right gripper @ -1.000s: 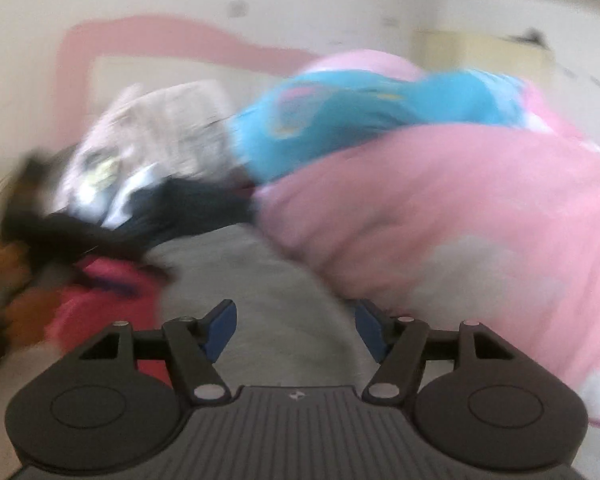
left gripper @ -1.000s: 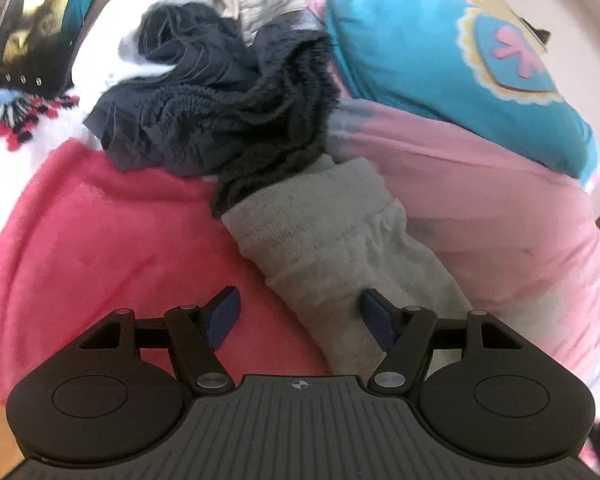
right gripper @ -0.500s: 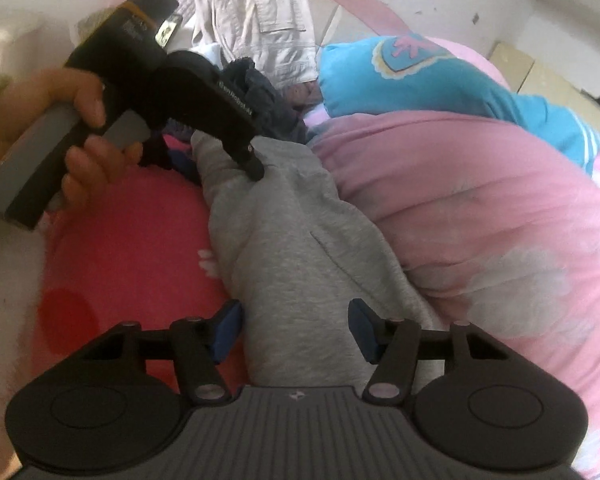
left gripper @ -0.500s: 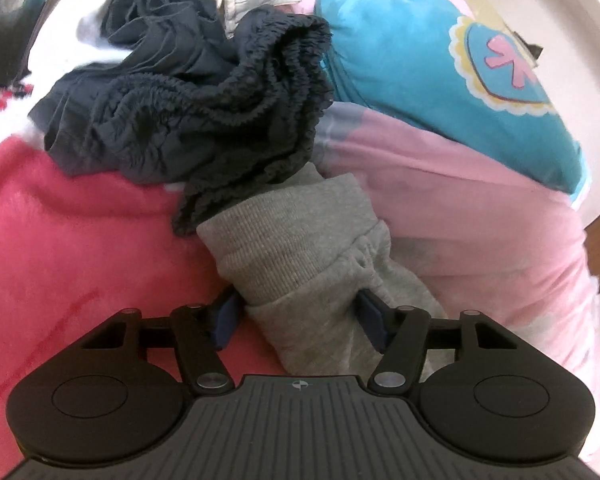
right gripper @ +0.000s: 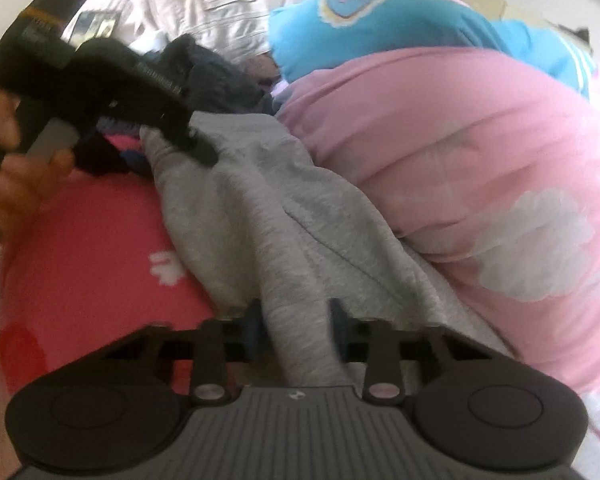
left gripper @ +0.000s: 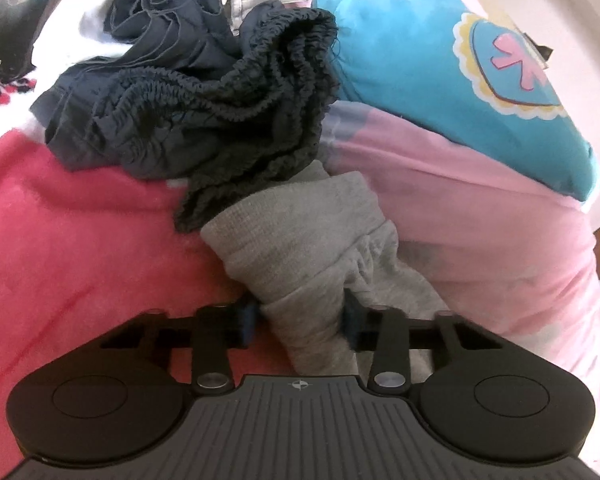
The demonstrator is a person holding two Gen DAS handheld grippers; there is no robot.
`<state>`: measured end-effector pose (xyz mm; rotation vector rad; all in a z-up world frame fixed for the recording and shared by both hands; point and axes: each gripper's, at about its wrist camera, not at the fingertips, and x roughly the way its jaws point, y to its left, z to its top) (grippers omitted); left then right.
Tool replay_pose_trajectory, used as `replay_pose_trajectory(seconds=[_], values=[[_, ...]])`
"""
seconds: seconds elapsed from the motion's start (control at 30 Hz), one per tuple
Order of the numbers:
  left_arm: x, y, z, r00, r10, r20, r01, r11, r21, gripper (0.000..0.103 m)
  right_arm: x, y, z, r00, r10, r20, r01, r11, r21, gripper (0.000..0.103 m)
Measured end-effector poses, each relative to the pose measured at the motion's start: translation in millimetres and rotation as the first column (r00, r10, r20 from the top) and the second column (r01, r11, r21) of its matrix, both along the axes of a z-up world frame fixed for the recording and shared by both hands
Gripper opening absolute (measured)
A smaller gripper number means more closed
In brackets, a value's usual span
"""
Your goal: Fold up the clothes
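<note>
A grey knit garment [left gripper: 300, 236] lies stretched along a red blanket [left gripper: 80, 232], beside a pink duvet [left gripper: 480, 208]. My left gripper [left gripper: 300, 316] is closing on the garment's cuffed end, blue pads pressing a bunched fold from both sides. In the right wrist view the same grey garment [right gripper: 268, 208] runs toward me, and my right gripper [right gripper: 294, 328] is closing on its near end, the cloth pinched between its pads. The left gripper [right gripper: 188, 136], held by a hand [right gripper: 8, 168], shows at the garment's far end.
A crumpled dark grey garment [left gripper: 204, 92] lies just beyond the grey one, partly over it. A blue cushion [left gripper: 460, 72] rests on the pink duvet. Pale clothes [right gripper: 196, 4] are piled at the back. The red blanket [right gripper: 100, 260] spreads to the left.
Both grippers have narrowed from wide open onto the grey garment. The right gripper came down and forward to the garment's near end; the left stayed at the cuffed end.
</note>
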<state>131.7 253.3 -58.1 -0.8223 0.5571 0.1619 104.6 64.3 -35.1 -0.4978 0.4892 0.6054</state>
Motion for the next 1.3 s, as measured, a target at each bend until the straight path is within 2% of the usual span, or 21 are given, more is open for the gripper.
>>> replay_pose_trajectory(seconds=[0.03, 0.17, 0.37, 0.6, 0.8, 0.97, 1.07, 1.13, 1.27, 1.3], values=[[-3, -1, 2, 1.000, 0.002, 0.000, -0.002, 1.000, -0.011, 0.028, -3, 0, 2, 1.000, -0.004, 0.013, 0.004, 1.000, 0.006, 0.015], [-18, -6, 13, 1.000, 0.006, 0.012, -0.006, 1.000, -0.028, 0.024, -15, -4, 13, 0.998, -0.010, 0.064, 0.009, 1.000, 0.025, 0.008], [-57, -14, 33, 0.999, 0.010, 0.047, -0.009, 0.999, -0.033, 0.023, -36, -21, 39, 0.997, 0.012, 0.073, -0.017, 0.997, 0.073, 0.007], [-112, -14, 35, 0.999, 0.030, 0.020, -0.030, 0.999, -0.037, 0.023, -83, -31, 52, 0.993, 0.108, 0.045, -0.112, 0.991, 0.078, 0.007], [-156, -7, 27, 0.999, 0.037, -0.021, -0.038, 0.999, -0.031, 0.023, -117, -29, 46, 0.979, 0.200, -0.025, -0.199, 0.978, 0.060, 0.006], [-150, -4, 9, 0.999, 0.008, -0.054, -0.007, 1.000, 0.011, 0.024, -121, -21, 29, 0.973, 0.217, -0.076, -0.214, 0.976, 0.046, 0.007], [-151, -2, 8, 0.999, -0.019, -0.040, 0.020, 0.999, 0.027, 0.026, -111, -22, 29, 0.966, 0.214, -0.145, -0.207, 0.977, 0.057, 0.017], [-152, 0, 6, 0.999, -0.038, -0.030, 0.038, 0.999, 0.028, 0.027, -108, -32, 48, 0.947, 0.262, -0.186, -0.245, 0.963, 0.111, 0.035], [-152, 7, 0, 0.998, -0.062, -0.015, 0.062, 0.998, -0.004, 0.030, -86, -50, 93, 0.896, 0.379, -0.232, -0.316, 0.911, 0.266, 0.051], [-152, 9, -1, 0.998, -0.065, -0.011, 0.065, 0.998, -0.010, 0.031, -72, -50, 104, 0.891, 0.391, -0.231, -0.320, 0.902, 0.291, 0.062]])
